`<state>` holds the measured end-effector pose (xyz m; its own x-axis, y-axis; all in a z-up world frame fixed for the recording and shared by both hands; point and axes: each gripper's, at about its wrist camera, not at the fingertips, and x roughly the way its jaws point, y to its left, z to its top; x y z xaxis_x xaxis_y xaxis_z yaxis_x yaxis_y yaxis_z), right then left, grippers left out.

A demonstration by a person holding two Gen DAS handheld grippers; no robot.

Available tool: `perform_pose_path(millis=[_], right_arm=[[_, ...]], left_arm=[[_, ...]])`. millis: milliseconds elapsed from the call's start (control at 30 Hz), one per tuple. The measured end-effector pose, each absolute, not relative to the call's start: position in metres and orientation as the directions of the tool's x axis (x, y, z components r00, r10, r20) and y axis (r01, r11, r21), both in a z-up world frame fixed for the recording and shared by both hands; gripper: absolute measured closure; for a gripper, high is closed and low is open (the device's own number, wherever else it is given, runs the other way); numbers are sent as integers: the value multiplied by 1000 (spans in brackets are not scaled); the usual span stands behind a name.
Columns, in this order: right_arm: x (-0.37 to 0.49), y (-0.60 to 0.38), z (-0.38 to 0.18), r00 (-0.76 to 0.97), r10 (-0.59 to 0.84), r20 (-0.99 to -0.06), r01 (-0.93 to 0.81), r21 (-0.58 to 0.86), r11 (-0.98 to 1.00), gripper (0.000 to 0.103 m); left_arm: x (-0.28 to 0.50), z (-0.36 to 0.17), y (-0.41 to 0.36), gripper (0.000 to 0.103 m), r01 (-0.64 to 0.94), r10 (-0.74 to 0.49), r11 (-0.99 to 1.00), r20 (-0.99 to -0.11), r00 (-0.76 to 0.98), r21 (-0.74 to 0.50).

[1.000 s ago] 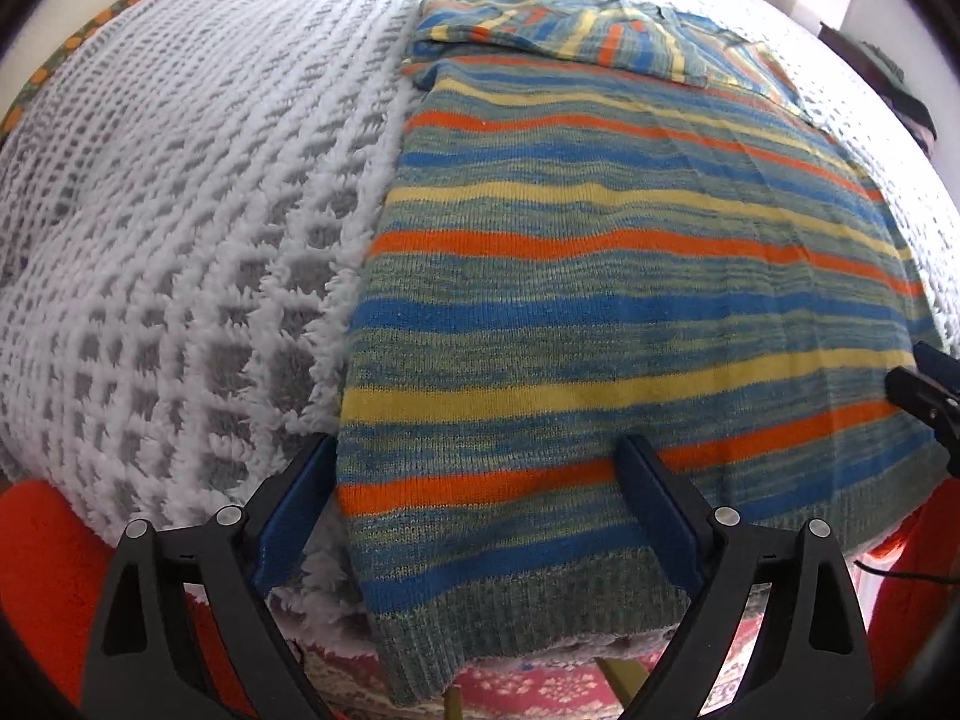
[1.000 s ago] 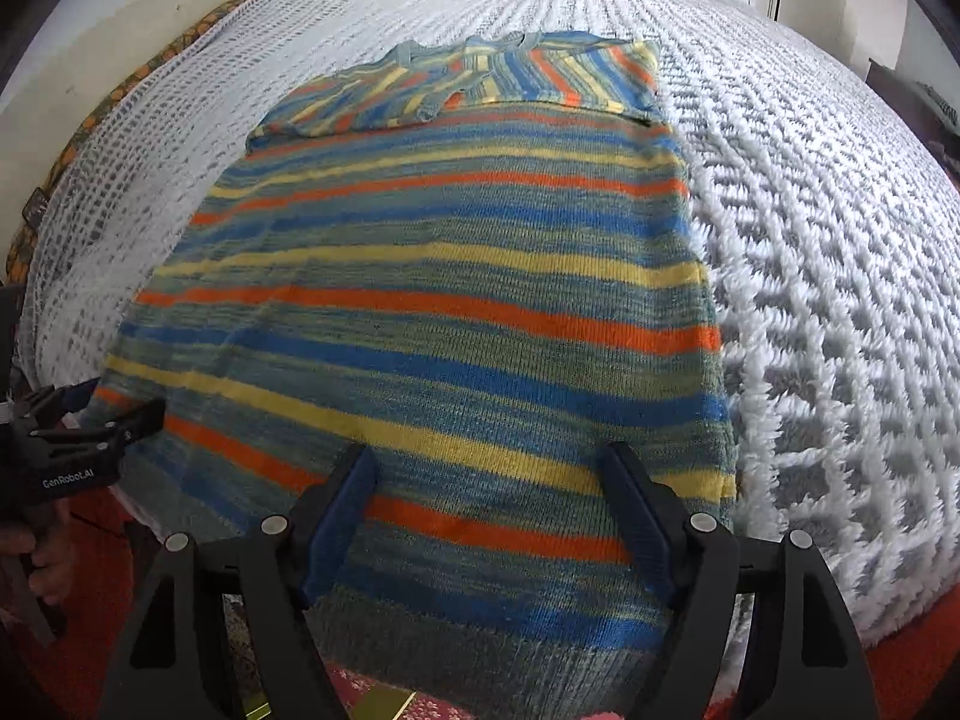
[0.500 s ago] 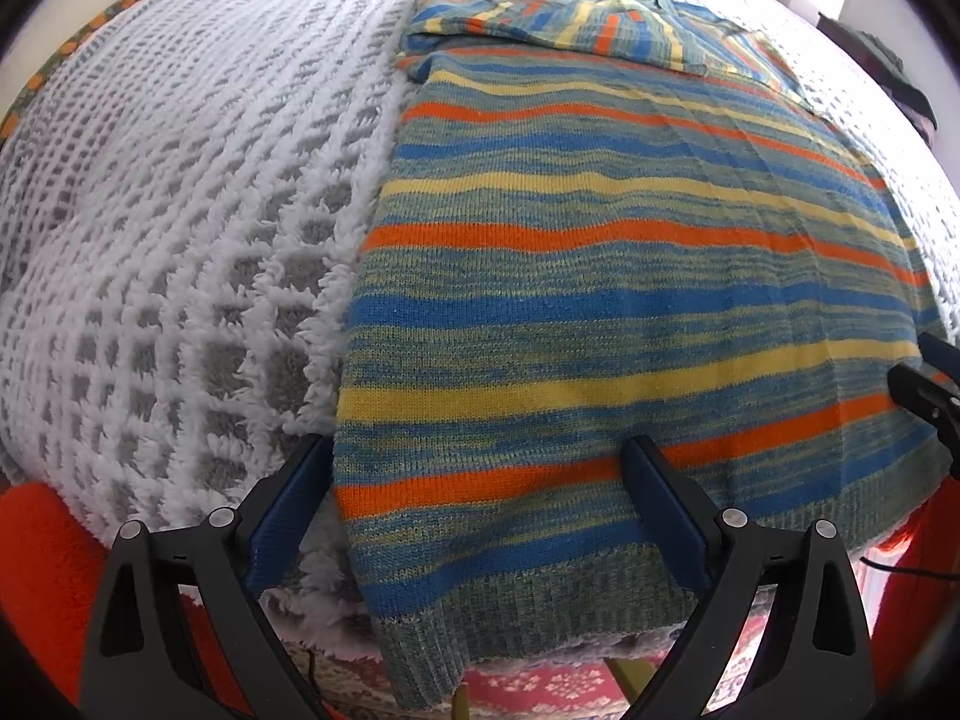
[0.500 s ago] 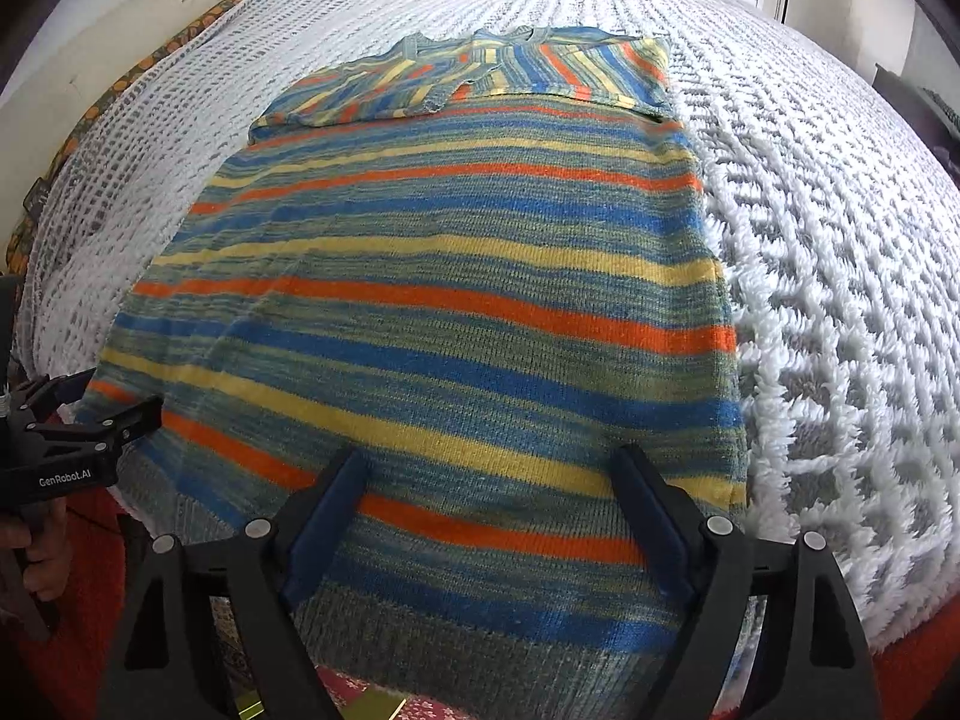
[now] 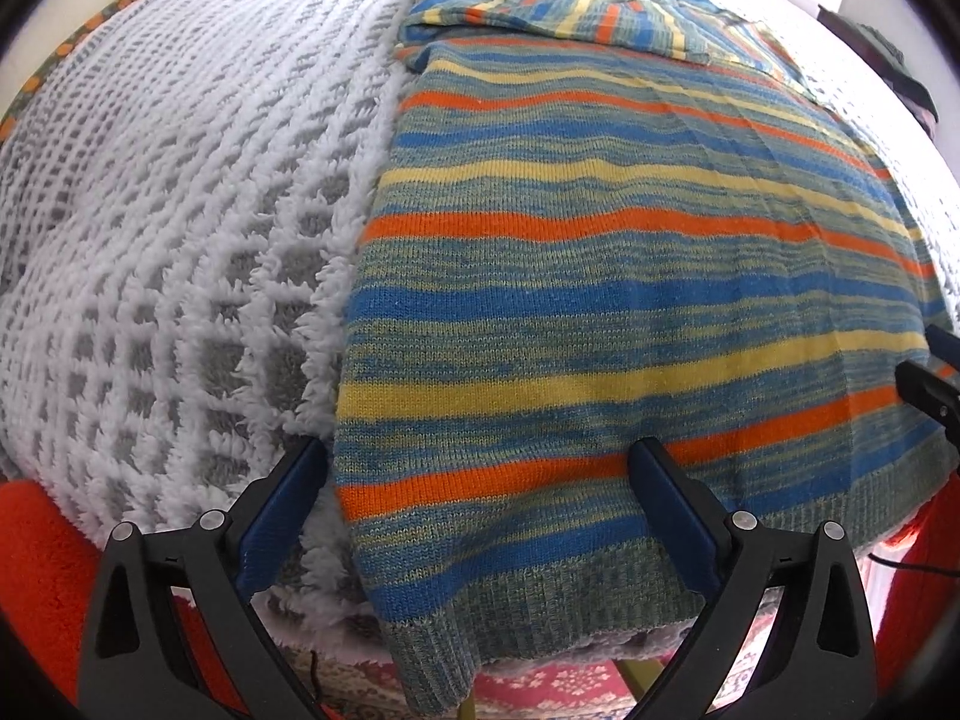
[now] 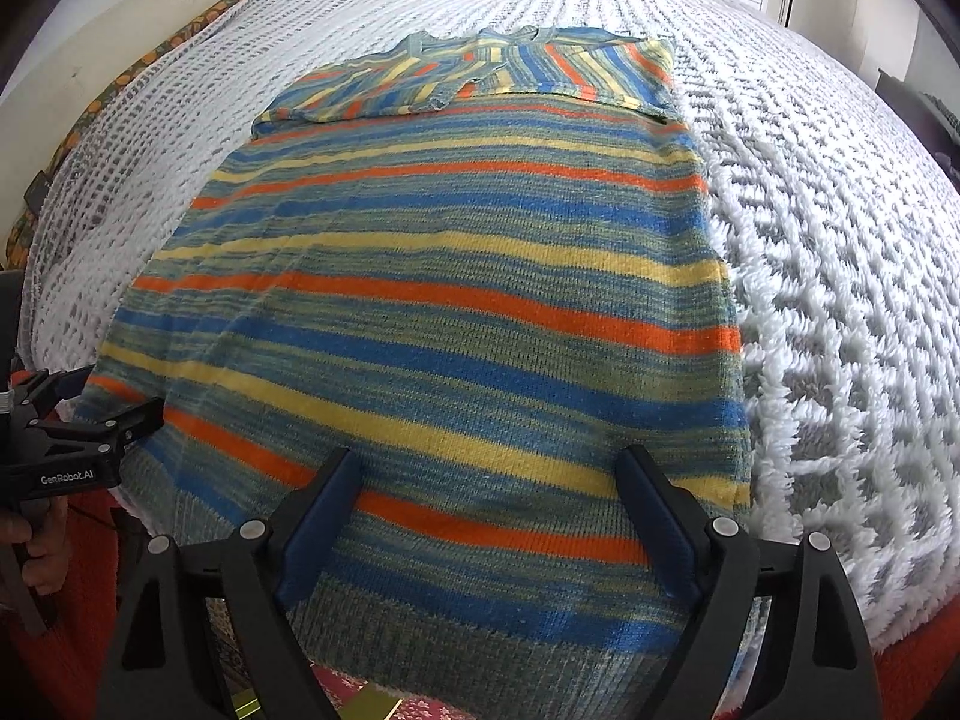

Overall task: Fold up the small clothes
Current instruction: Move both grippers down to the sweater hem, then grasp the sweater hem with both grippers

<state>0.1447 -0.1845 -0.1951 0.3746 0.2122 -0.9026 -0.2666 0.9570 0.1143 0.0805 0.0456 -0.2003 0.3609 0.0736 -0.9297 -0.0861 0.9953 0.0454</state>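
A striped sweater [image 5: 630, 276] lies flat on a bed covered by a fluffy white and grey blanket [image 5: 180, 252]. Its stripes run across in blue, orange, yellow and grey-green. The sleeves [image 6: 480, 69] are folded in over the far end of the body, near the neckline. The ribbed hem [image 5: 540, 612] is nearest and hangs a little over the near edge of the bed.

The left claw [image 5: 477, 480] hovers over the sweater's near left corner. Its jaws stand wide apart and are opening; one finger is over the blanket just left of the sweater's edge, the other over the orange stripe by the hem. The corner of the knit lies between the fingers, but neither pad presses on it.

The right claw [image 6: 486, 483] hovers over the near right part of the sweater, just above the hem. Its jaws are also wide apart, with the knit lying flat between them and not pinched.

In the right wrist view, the left claw shows at the left edge, held by a hand [image 6: 33, 546]. Below the bed's near edge, orange-red fabric [image 5: 36, 546] and a patterned pink rug [image 5: 558, 684] show.
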Motion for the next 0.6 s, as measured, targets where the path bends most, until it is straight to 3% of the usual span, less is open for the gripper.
perform_pose_path(millis=[600], right_arm=[[145,-184,-195,377,208,-903,-272,107,956,15]], left_arm=[[81,-202,48,1,-79,69,996,-931,359,44]])
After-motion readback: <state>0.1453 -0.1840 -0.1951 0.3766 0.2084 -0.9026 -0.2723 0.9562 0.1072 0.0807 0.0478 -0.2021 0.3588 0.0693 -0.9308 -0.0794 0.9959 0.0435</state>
